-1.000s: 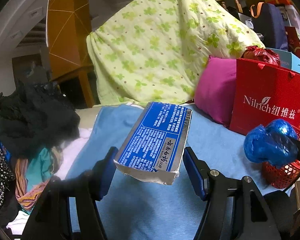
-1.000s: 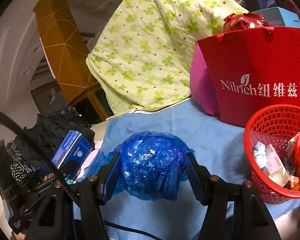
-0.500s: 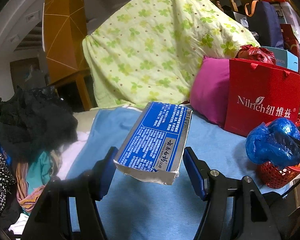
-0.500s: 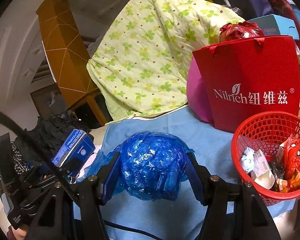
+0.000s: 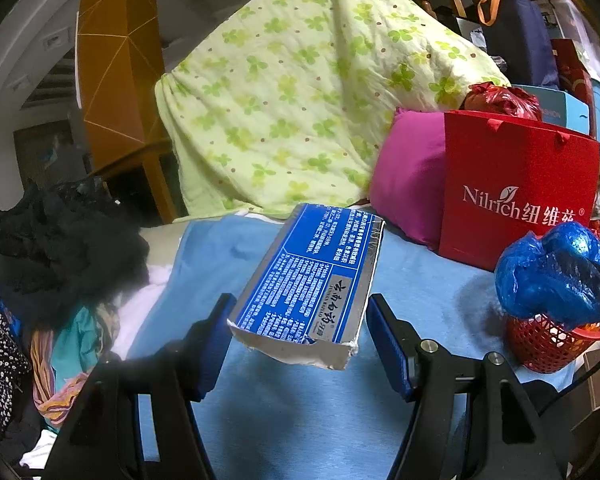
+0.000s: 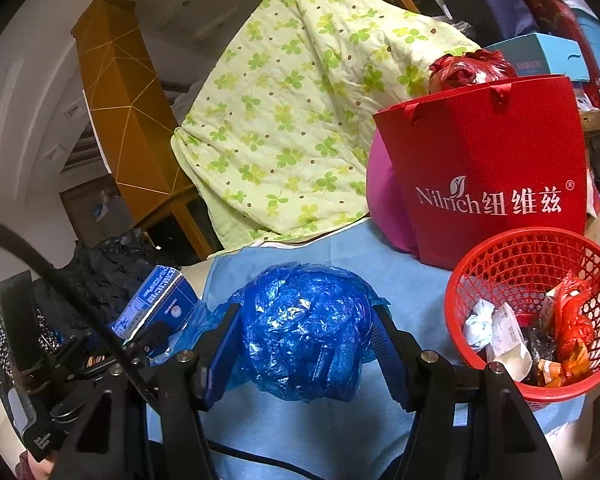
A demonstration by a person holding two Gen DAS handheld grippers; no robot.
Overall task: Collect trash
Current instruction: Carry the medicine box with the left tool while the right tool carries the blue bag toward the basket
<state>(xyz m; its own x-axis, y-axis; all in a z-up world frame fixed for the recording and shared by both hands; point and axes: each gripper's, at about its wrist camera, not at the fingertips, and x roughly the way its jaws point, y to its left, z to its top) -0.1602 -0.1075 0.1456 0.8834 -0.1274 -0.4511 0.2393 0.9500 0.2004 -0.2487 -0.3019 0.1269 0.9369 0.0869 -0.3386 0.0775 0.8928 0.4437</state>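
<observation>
Above the blue bedsheet point(image 5: 292, 412), both tongs carry trash toward the red mesh basket point(image 6: 496, 264), which already holds scraps. Step in hand, as I judge it: transport, drop not yet made. Next move calls for bringing each load over the rim, then spreading the jaws. Left gripper point(image 5: 298, 330) is partly spread, pinching the blue carton point(image 5: 312, 272) by its sides. Right gripper point(image 6: 304, 336) pinches the crumpled blue plastic bag point(image 6: 304, 328), just beside the basket.

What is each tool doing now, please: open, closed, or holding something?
Left tool: closed on the blue and white cardboard box.
Right tool: closed on the crumpled blue plastic bag.
</observation>
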